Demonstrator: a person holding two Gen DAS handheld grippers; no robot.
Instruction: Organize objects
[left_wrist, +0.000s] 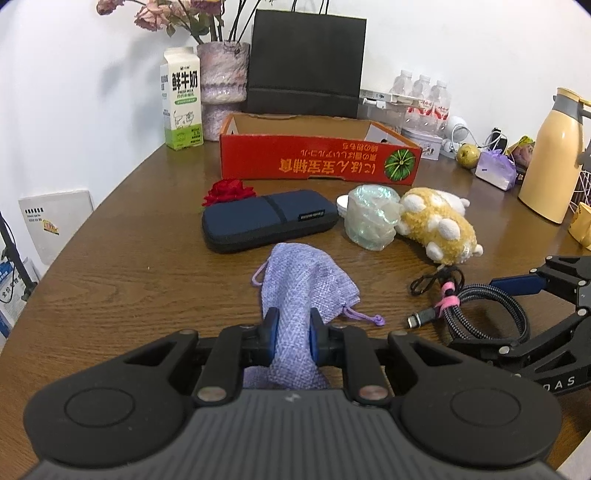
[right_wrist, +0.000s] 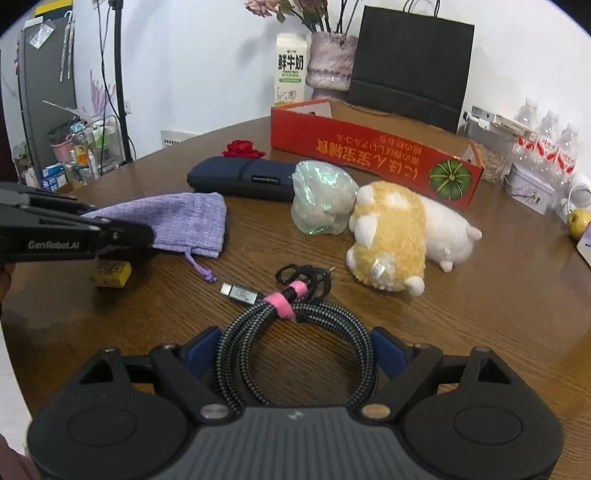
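left gripper (left_wrist: 291, 328) clamped on pouch (left_wrist: 303, 280), soft, light | right gripper (right_wrist: 295, 350) apart around cable (right_wrist: 295, 332), springy; grip at pink tie | box (left_wrist: 317, 158) at 12 o'clock on bench (left_wrist: 147, 277)

"GenRobot.AI" on left gripper (right_wrist: 114, 236); "鲜牛奶" on milk carton (left_wrist: 183, 99)

Lighting: even, bright indoor light is cast from above, with soft shadows thrown on the white wall (left_wrist: 461, 48) and a dull sheen on the wooden table (right_wrist: 480, 314). Fisheye bending and dark corners are seen at the edges. Near gripper bodies are rendered slightly soft.
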